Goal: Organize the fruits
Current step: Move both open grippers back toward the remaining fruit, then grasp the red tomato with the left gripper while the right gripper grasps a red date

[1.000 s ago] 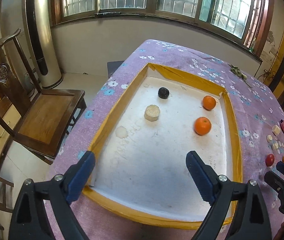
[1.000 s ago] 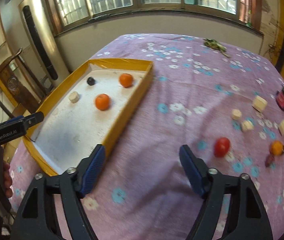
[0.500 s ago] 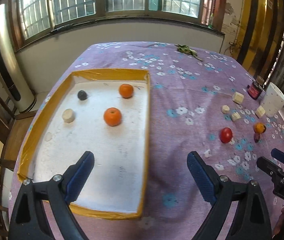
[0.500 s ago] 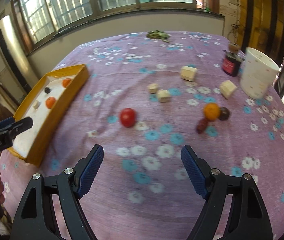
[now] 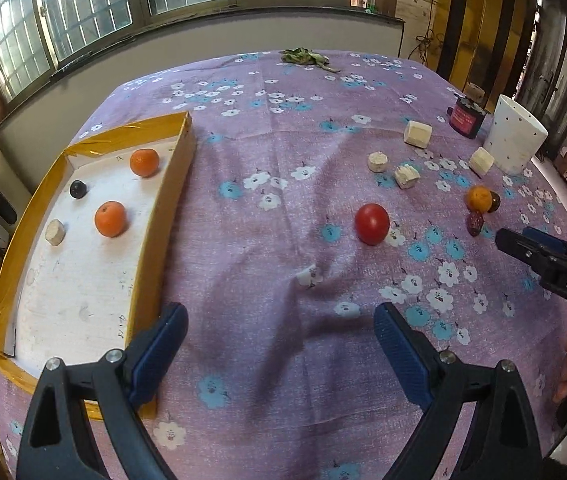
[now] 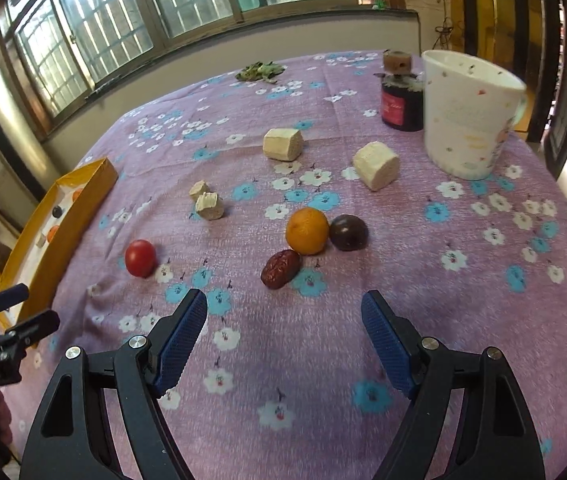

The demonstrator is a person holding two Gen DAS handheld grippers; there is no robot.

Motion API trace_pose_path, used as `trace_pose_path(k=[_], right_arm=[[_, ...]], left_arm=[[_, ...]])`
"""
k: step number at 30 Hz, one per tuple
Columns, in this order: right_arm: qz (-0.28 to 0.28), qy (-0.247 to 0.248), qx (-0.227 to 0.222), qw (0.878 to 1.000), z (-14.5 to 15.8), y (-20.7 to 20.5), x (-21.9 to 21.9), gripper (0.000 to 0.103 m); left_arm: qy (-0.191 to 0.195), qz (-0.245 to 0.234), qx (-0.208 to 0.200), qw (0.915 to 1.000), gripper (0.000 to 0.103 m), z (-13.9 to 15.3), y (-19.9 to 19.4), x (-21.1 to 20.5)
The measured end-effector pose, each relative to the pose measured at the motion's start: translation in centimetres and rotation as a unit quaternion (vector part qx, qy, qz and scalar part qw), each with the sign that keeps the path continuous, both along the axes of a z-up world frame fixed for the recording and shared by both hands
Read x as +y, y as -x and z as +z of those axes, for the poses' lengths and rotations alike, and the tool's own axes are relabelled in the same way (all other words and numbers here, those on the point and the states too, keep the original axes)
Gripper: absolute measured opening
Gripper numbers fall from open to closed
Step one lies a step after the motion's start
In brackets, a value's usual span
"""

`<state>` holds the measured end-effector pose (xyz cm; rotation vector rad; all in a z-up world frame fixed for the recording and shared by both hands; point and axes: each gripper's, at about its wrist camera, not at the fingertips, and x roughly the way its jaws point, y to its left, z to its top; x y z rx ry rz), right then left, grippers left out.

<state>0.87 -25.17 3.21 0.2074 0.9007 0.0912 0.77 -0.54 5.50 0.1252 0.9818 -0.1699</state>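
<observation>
While lying flat, red date [image 6: 280,268], long axis toward the orange [image 6: 307,230].

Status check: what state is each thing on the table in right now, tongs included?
Left tongs: open, empty.
Right tongs: open, empty.
Tray: holds two oranges, a dark fruit and a pale chunk.
Tomato: loose on the cloth.
Orange: on the cloth, beside the plum.
Date: lying by the orange.
Mug: upright.

Home living room: floral cloth [image 5: 283,208] on surface, barred windows [image 5: 95,4] behind, standing air conditioner [image 6: 1,128] left of windows.
</observation>
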Motion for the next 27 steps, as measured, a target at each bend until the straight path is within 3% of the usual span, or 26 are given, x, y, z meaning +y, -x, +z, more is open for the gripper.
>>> trace_pose_path(k=[3,5,9,10,11,12,24,27], right_arm=[[0.019,-0.006,0.008,1.0,-1.1,-1.4,0.5,0.074],[0.022,0.003,0.013,1.0,-1.7,-2.2,0.7,0.064],[0.032,0.012,0.006,0.999,-1.7,-2.8,0.6,0.053],[0.034,0.013,0.007,0.999,-1.7,-2.9,0.6,0.047],[0.036,0.017,0.006,0.999,-1.6,-2.9,0.5,0.033],[0.044,0.015,0.009,0.999,-1.7,-3.0,0.5,0.026],[0.051,-0.009,0.003,0.999,-0.8,-1.4,-0.9,0.026],[0.05,-0.01,0.003,0.999,-0.8,-1.1,-1.0,0.026]], left_arm=[[-0.004,0.0,0.006,1.0,0.095,-0.3,-0.1,-0.6],[-0.007,0.001,0.009,0.9999,0.095,-0.4,-0.4,-1.0],[-0.001,0.0,0.016,0.9999,0.095,-0.6,-1.1,-1.6],[0.002,-0.002,0.018,0.9998,0.095,-0.7,-1.3,-1.9],[0.005,-0.004,0.022,0.9997,0.095,-0.8,-1.6,-2.1],[0.009,-0.006,0.026,0.9996,0.095,-0.9,-1.8,-2.4],[0.083,-0.007,0.057,0.9949,0.093,-2.5,-5.9,-4.6],[0.075,-0.018,0.071,0.9945,0.082,-3.4,-6.9,-5.7]])
